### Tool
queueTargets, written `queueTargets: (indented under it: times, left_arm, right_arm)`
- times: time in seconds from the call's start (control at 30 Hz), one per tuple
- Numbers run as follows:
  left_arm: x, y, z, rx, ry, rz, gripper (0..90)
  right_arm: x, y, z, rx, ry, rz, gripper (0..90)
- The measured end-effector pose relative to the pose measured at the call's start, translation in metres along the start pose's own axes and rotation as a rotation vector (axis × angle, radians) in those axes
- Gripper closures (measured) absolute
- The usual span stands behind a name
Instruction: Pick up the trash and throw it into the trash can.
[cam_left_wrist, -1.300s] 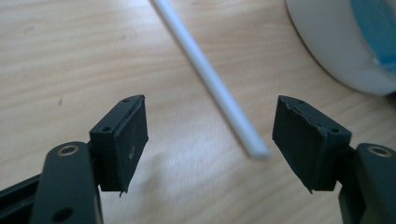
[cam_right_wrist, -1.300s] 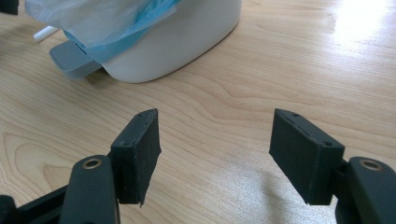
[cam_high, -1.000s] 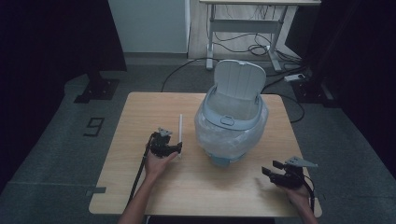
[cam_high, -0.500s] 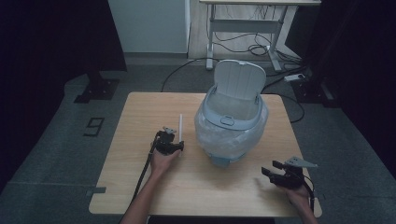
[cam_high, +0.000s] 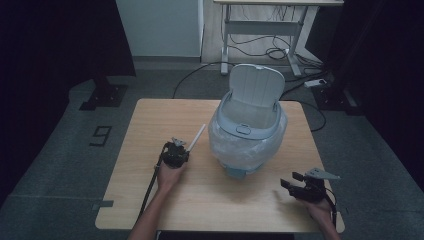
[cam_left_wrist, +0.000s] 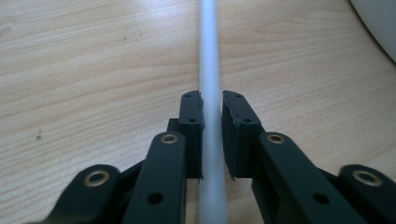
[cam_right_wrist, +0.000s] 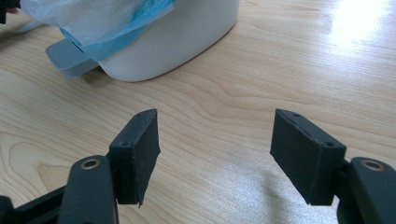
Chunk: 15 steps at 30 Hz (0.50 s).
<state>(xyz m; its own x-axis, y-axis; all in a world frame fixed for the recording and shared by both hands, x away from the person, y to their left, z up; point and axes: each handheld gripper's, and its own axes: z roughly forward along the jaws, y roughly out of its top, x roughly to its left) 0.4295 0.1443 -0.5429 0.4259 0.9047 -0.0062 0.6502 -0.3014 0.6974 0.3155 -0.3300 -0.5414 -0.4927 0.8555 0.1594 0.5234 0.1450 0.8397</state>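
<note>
Nearest the person, at the table's (cam_high: 150, 210) front right, the right gripper (cam_high: 292, 183) rests low over the wood in the person's right hand, its jaws spread wide with nothing but bare tabletop between them; in the right gripper view the two black pads (cam_right_wrist: 140, 151) stand well apart, and the lower part of the tool is cut off by the frame's bottom edge. Farther in, on the left, the left gripper (cam_high: 175, 152) sits in the person's left hand, and its jaws have just been closing — they now pinch a thin white stick (cam_left_wrist: 208, 93) that lies flat on the table. In the left gripper view the stick runs straight up between the pads (cam_left_wrist: 192, 130) and out of the top of the frame, so its far end is cut off there; whether it is a straw or a solid rod is hard to make out. From the high view the stick (cam_high: 196, 137) points away from the gripper toward the bin, its tip near the liner but apart from it. Beyond, mid-table, stands a white pedal bin (cam_high: 248, 132) with its lid tipped up and a clear bag bulging over its rim — the inside is mostly hidden. In the right gripper view its grey pedal (cam_right_wrist: 70, 57) juts out at the base. Past the table, a desk frame and cables lie in dim light.
</note>
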Motion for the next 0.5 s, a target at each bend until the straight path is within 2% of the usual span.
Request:
queueTargets:
  times: [0.17,0.27,0.5]
  left_arm:
    - [0.003,-0.004,-0.004,-0.003,0.003,-0.010,79.7]
    - [0.008,-0.008,-0.010,-0.012,-0.023,-0.028,80.0]
    - [0.016,-0.023,-0.033,-0.087,-0.065,-0.077,80.0]
  right_arm:
    - [0.001,0.001,0.001,-0.005,-0.002,0.004,32.2]
    - [0.002,0.000,0.001,0.000,-0.009,-0.004,32.2]
    - [0.001,0.000,0.000,0.000,-0.015,0.005,32.2]
